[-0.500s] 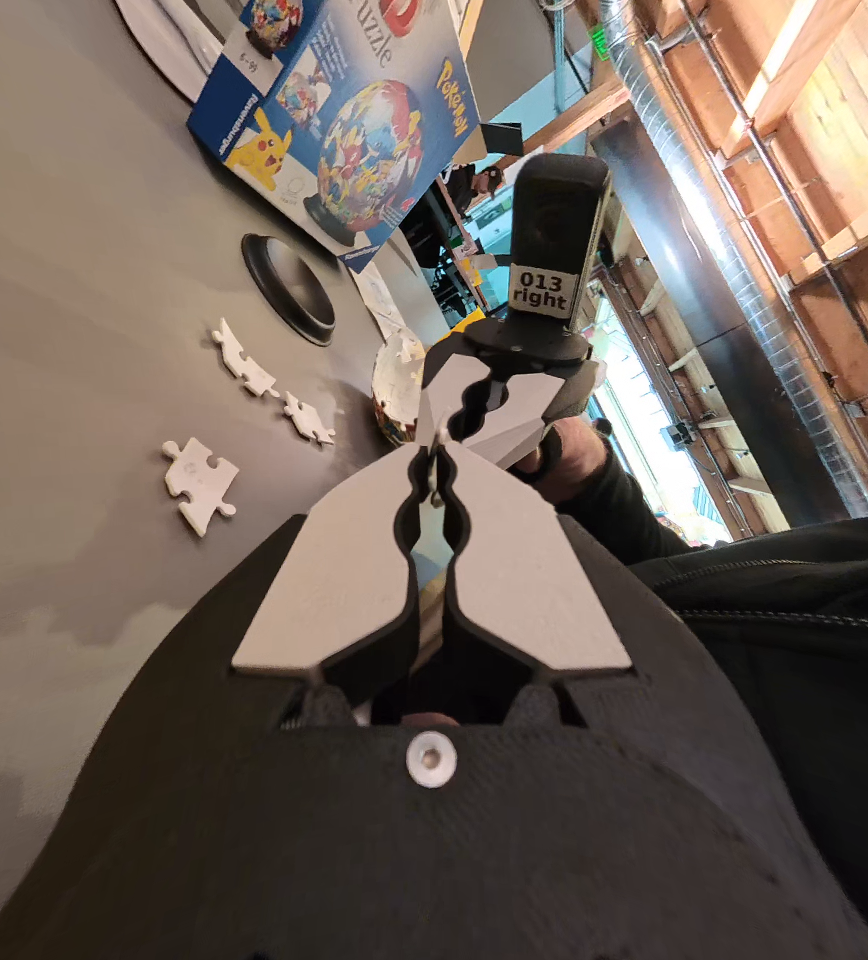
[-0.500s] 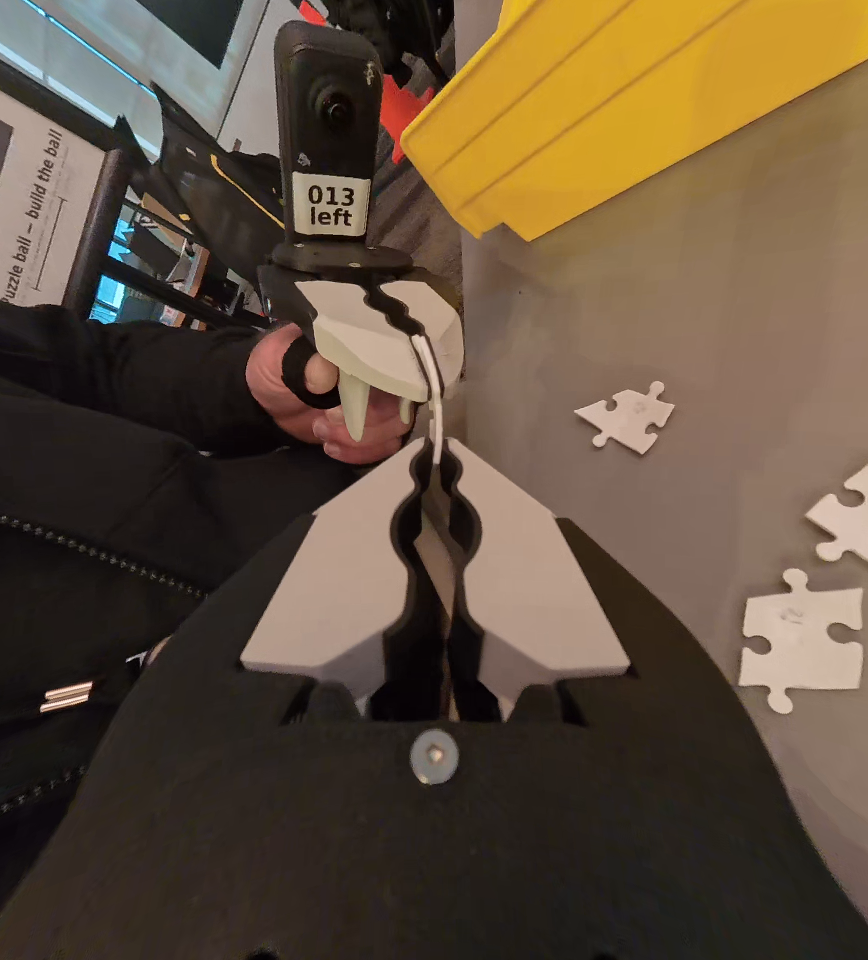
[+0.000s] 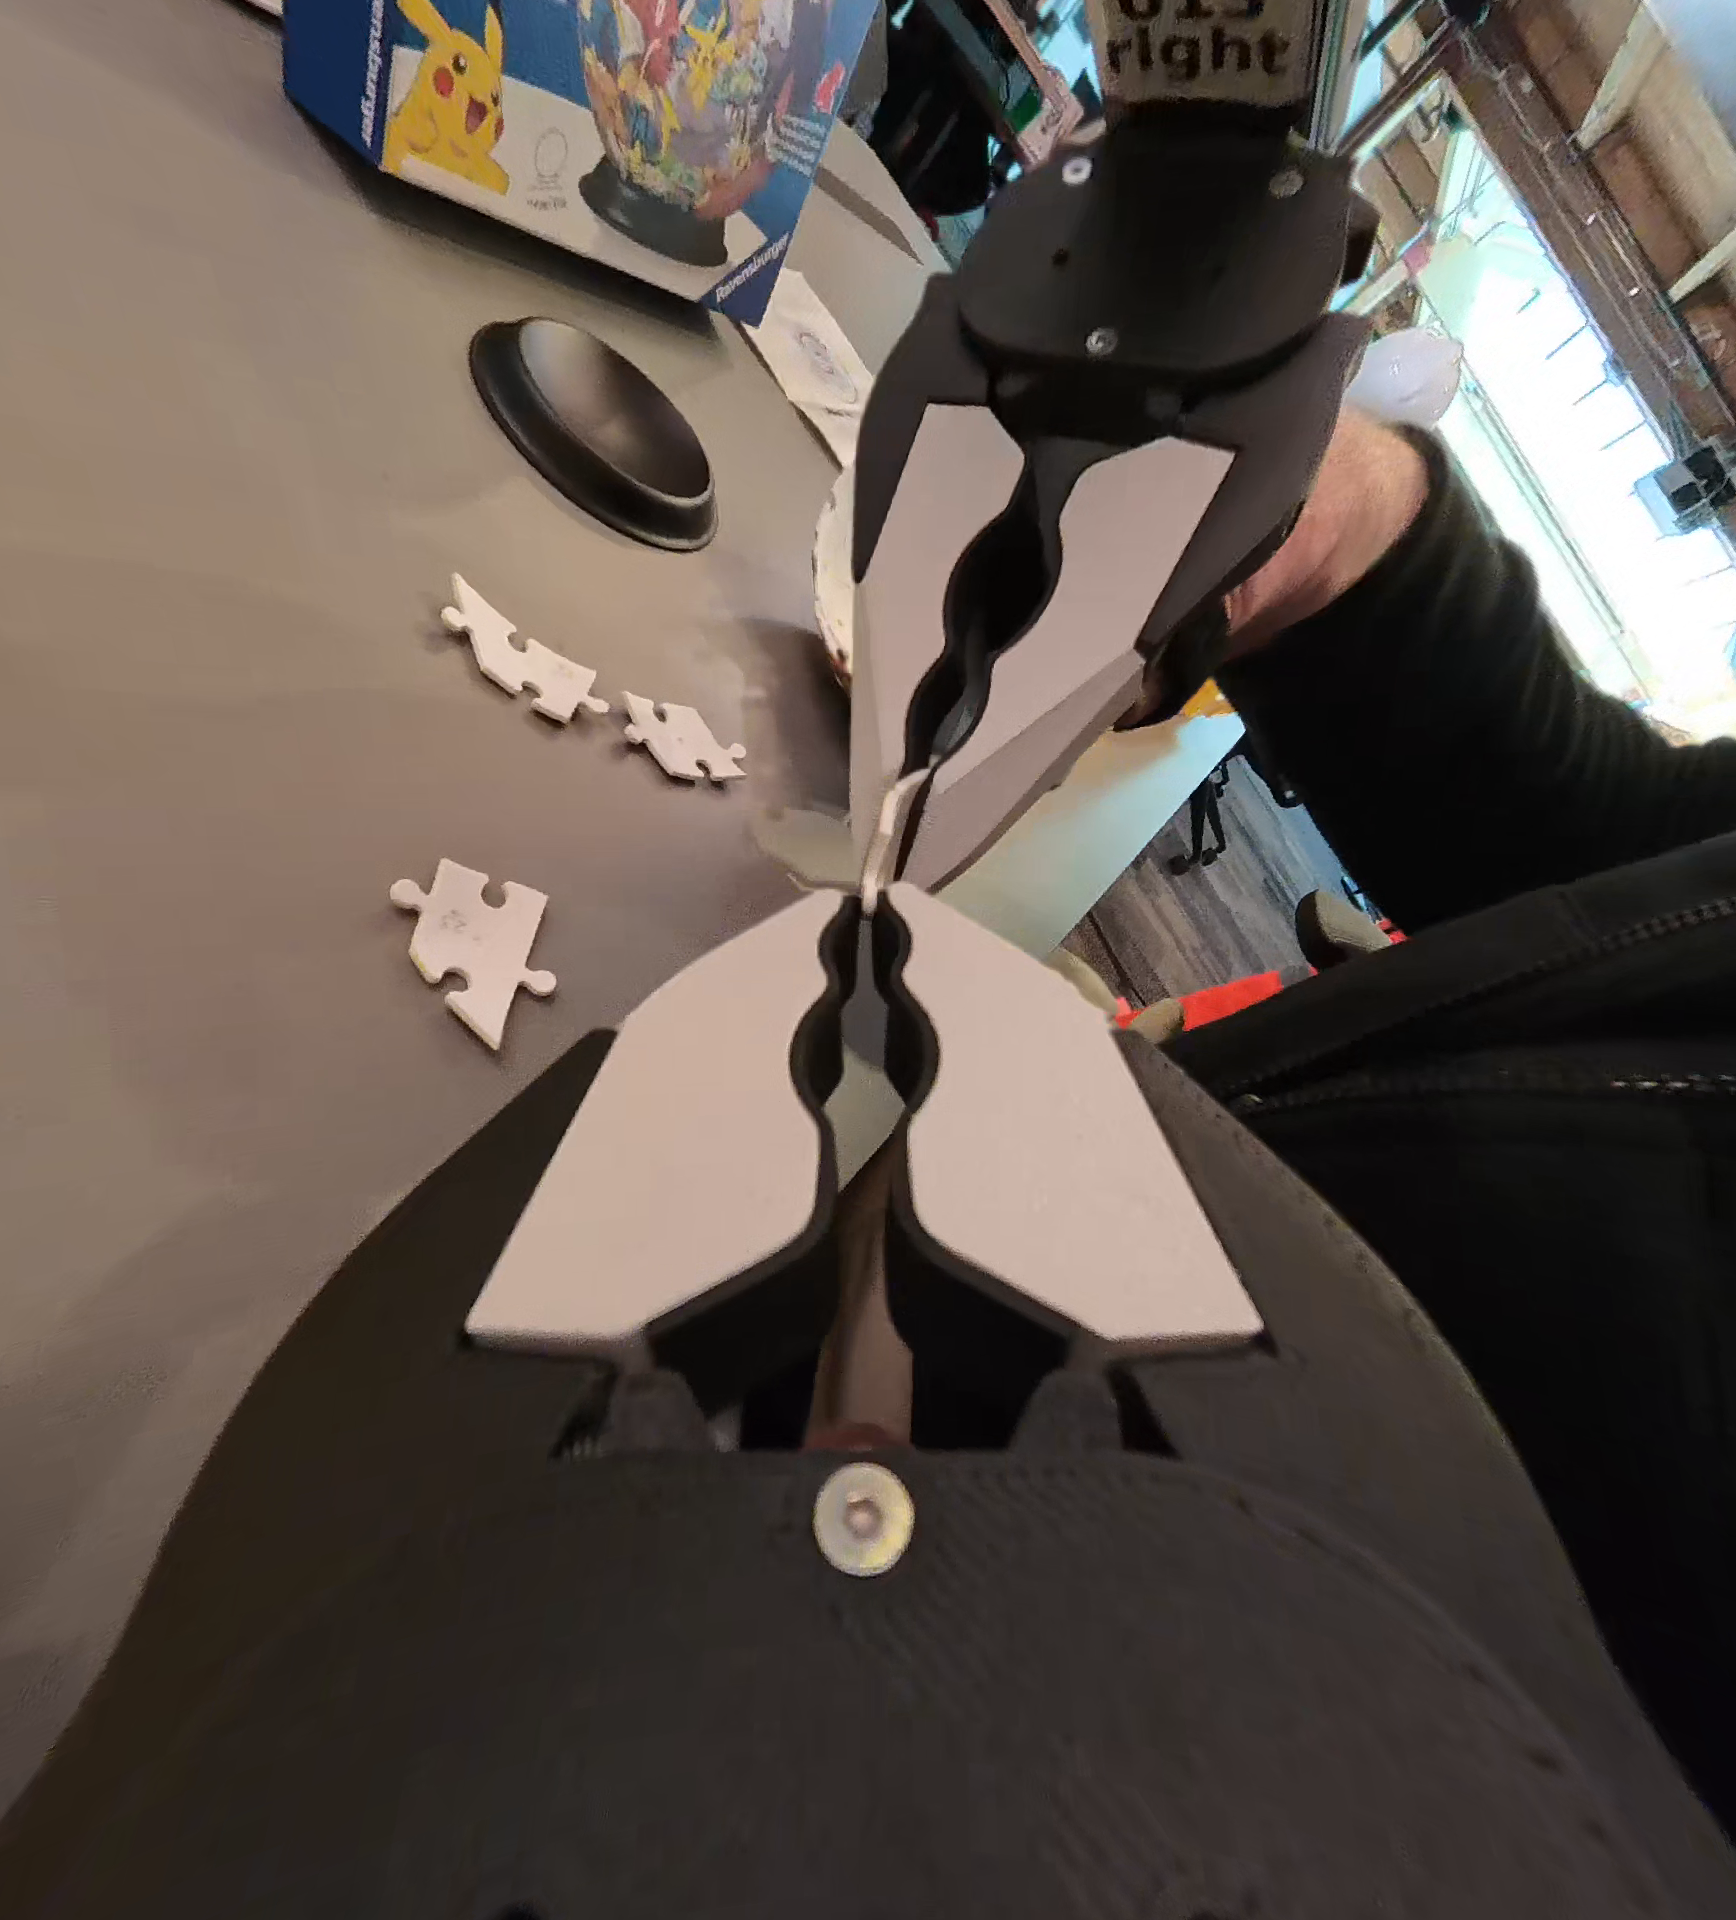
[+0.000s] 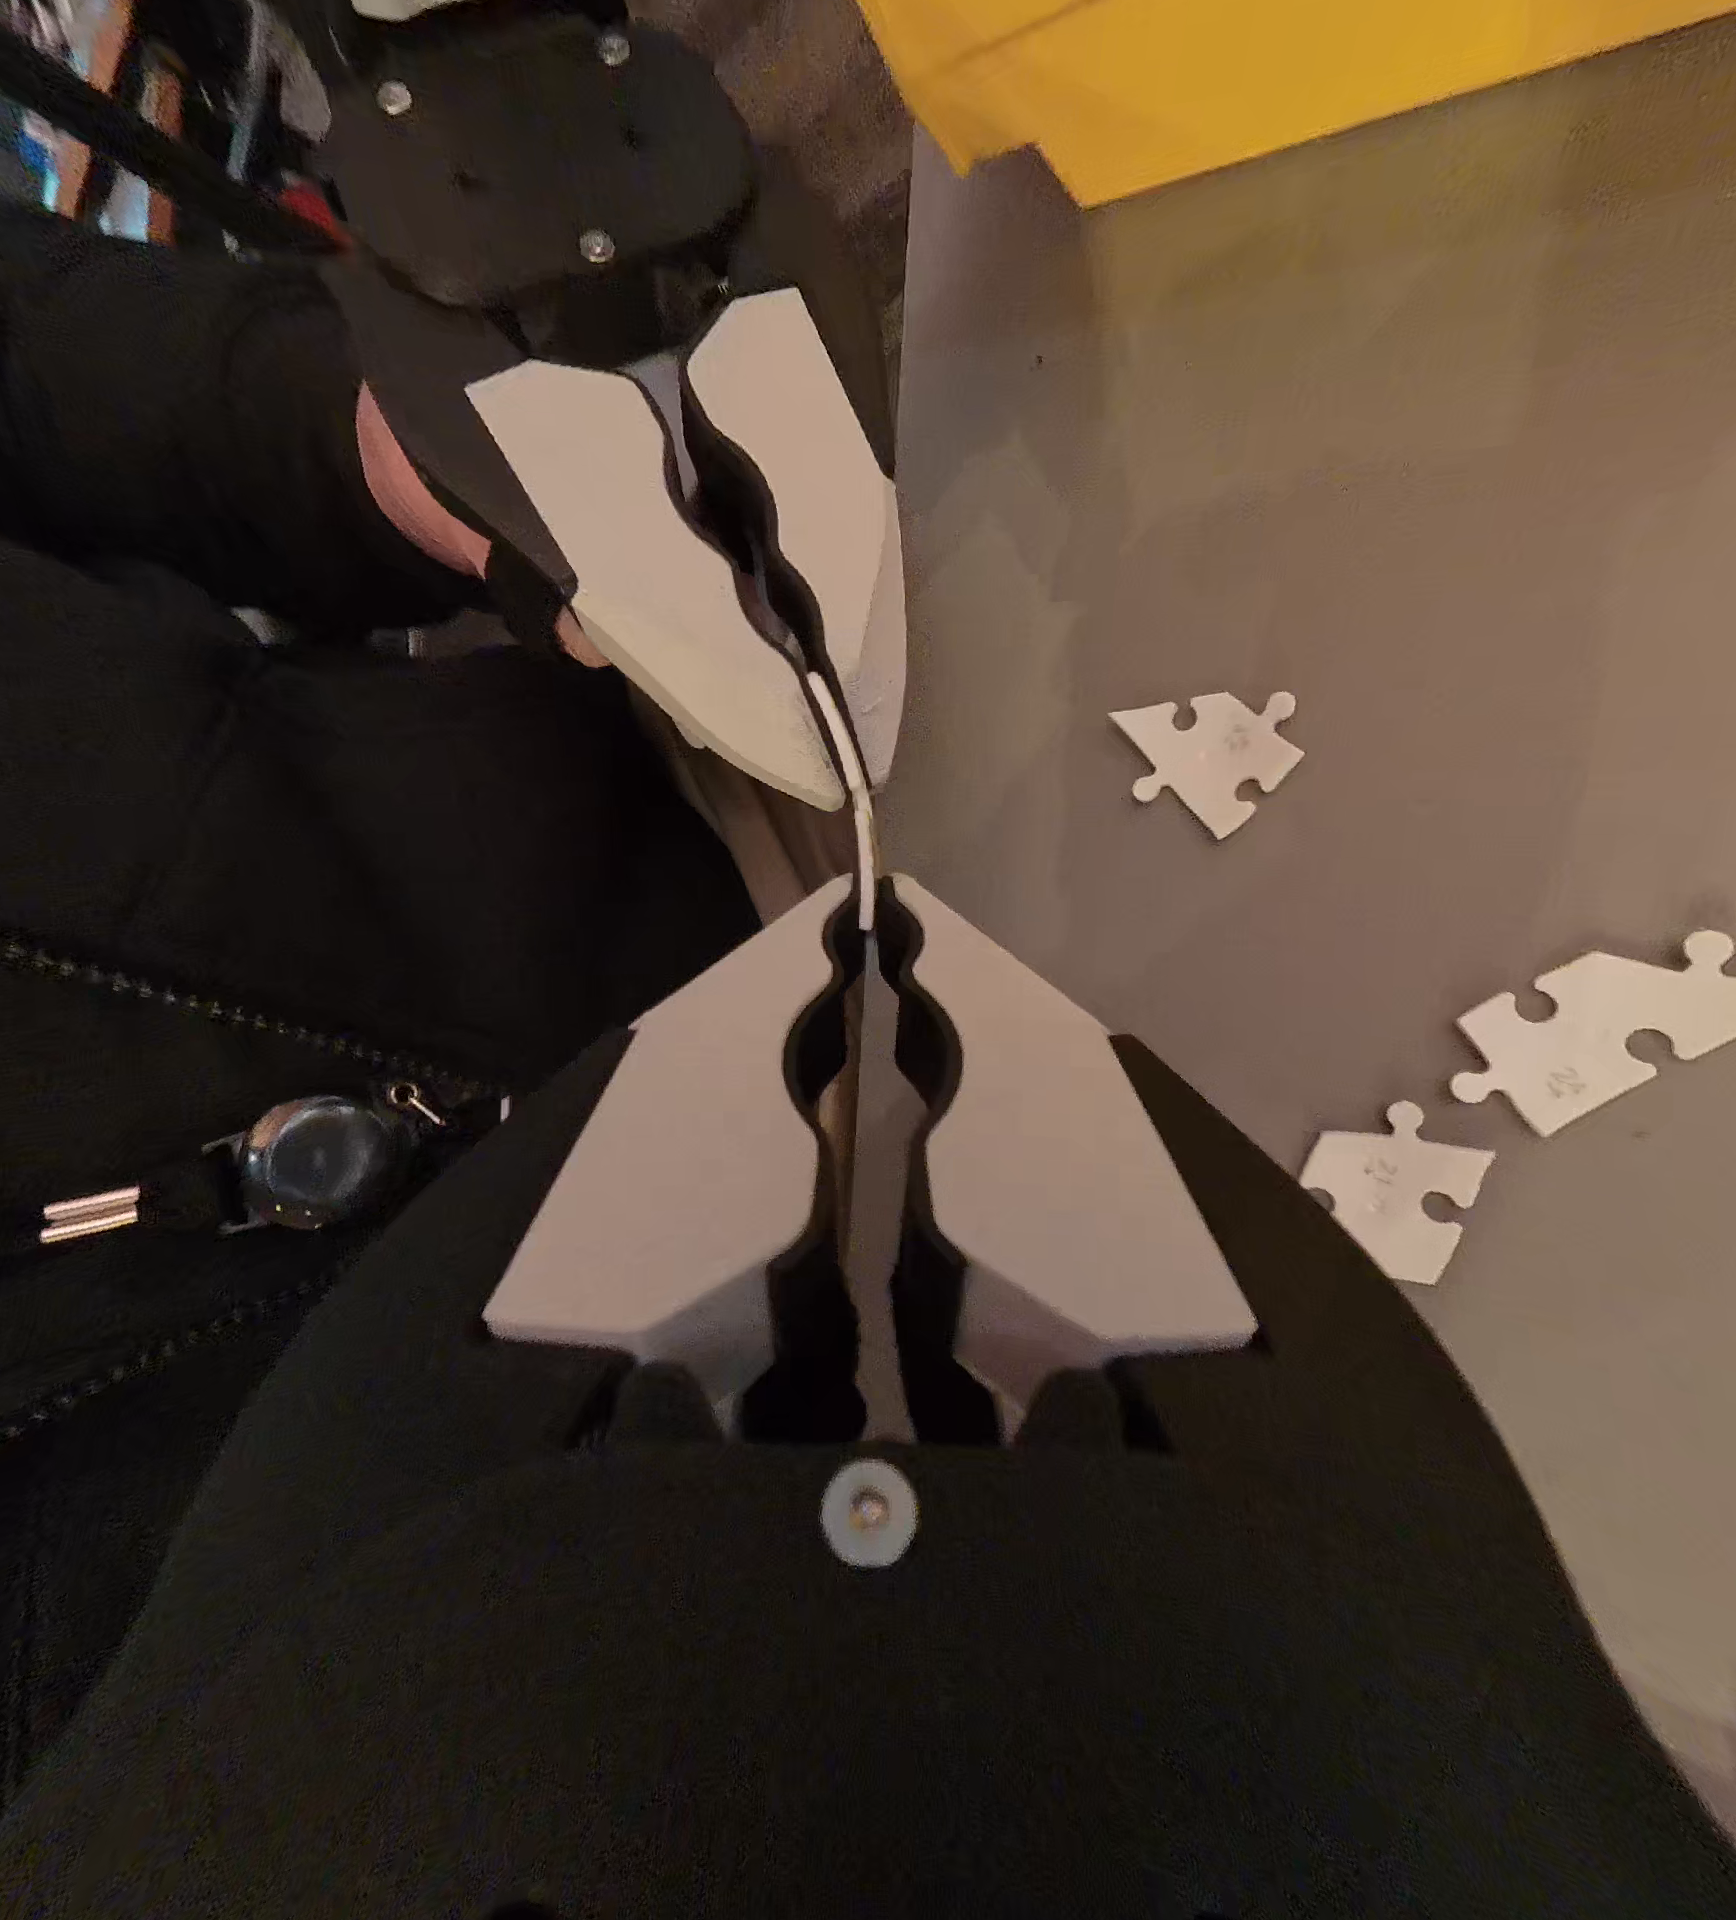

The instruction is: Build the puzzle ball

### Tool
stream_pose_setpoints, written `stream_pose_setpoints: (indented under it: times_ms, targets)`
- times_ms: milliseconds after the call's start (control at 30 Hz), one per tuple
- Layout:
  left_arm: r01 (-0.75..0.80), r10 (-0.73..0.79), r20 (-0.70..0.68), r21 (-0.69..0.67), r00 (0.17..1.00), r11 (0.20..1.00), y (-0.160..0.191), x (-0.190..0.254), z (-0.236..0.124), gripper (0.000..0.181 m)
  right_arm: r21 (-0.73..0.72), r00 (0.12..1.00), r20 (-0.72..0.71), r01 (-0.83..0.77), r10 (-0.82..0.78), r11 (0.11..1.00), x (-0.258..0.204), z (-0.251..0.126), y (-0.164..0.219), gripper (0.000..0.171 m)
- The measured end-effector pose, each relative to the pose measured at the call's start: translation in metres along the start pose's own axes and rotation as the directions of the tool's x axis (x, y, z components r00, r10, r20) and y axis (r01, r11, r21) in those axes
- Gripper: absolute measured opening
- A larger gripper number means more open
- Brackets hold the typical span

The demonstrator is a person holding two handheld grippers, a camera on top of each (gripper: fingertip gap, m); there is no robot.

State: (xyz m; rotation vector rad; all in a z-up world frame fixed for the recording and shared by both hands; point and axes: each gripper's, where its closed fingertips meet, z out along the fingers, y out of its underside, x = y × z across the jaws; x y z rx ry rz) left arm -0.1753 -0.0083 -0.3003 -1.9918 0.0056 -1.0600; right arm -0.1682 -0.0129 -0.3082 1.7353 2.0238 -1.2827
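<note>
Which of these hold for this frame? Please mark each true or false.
1. Both grippers grip one white puzzle piece edge-on between them. True.
2. Three loose pieces lie white side up on the grey table. True.
3. The left gripper is wide open. False: its jaws are shut on the piece.
4. The black ring stand holds the ball. False: it sits empty.
5. The puzzle box lies beyond the stand. True.
</note>
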Motion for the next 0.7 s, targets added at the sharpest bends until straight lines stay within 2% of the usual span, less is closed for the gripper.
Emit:
stream_pose_setpoints:
  times_ms: [167, 233, 300, 433, 567, 700]
  targets:
    - [0.098, -0.095, -0.037, 0.063, 0.995, 0.993, -0.003, 0.000, -0.003, 0.002, 0.011, 1.000, -0.006, 0.005, -0.005, 1.000, -0.001, -0.001, -0.006, 0.000]
    - [0.141, -0.139, -0.053, 0.043, 0.989, 0.989, 0.003, 0.001, -0.001, 0.002, -0.022, 1.000, 0.000, 0.006, -0.005, 1.000, -0.001, 0.002, 0.000, 0.000]
    - [0.083, -0.083, 0.005, 0.012, 0.997, 0.996, 0.009, -0.003, -0.002, 0.002, -0.057, 1.000, -0.008, -0.003, 0.003, 0.998, 0.002, 0.005, 0.004, 0.000]
    - [-0.052, 0.057, 0.143, -0.040, 0.988, 0.998, 0.008, -0.021, -0.012, 0.004, -0.221, 0.998, -0.069, -0.009, -0.007, 0.975, 0.020, 0.010, 0.018, 0.000]
    - [-0.154, 0.174, 0.180, -0.116, 0.968, 0.981, 0.009, -0.026, -0.012, 0.007, -0.346, 0.996, -0.089, -0.043, 0.012, 0.937, 0.037, 0.020, 0.023, 0.000]
    - [-0.285, 0.331, 0.200, -0.226, 0.922, 0.931, 0.019, -0.029, -0.003, 0.006, -0.431, 0.996, -0.087, -0.063, 0.028, 0.900, 0.047, 0.030, 0.028, 0.000]
